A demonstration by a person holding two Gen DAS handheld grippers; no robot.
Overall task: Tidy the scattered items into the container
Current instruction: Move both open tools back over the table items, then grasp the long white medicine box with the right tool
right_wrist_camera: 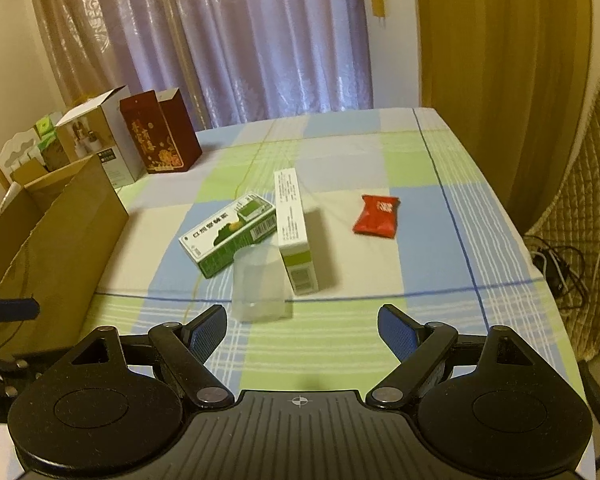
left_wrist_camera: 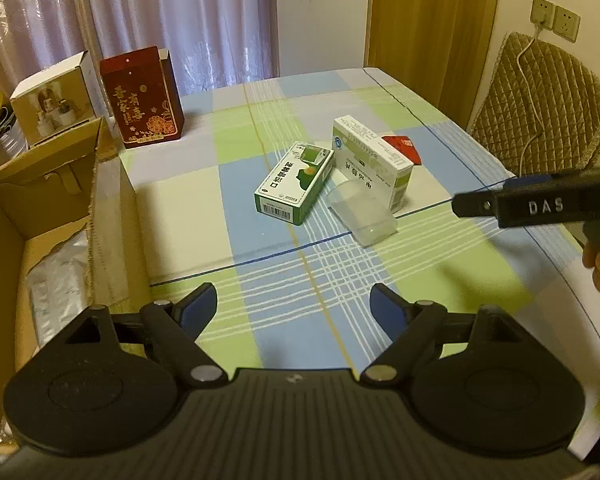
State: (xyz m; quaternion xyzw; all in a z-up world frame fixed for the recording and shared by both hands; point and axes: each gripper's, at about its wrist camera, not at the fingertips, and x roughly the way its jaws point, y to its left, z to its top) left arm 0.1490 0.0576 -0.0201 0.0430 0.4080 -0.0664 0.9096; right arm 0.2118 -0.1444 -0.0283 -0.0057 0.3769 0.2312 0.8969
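Right gripper (right_wrist_camera: 302, 330): jaws wide, empty. Clear cup (right_wrist_camera: 260, 284) lies just ahead, touching the green box (right_wrist_camera: 228, 234); straddle squarely. Left gripper (left_wrist_camera: 294, 308): wide open, empty.

Woven checked tablecloth (right_wrist_camera: 340, 344), glossy red wrapper (right_wrist_camera: 376, 217), seemingly clear plastic cup (right_wrist_camera: 260, 284).

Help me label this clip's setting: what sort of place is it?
Most likely a room in a home: a table with a checked tablecloth, purple curtains behind it, and a chair with a quilted cover.
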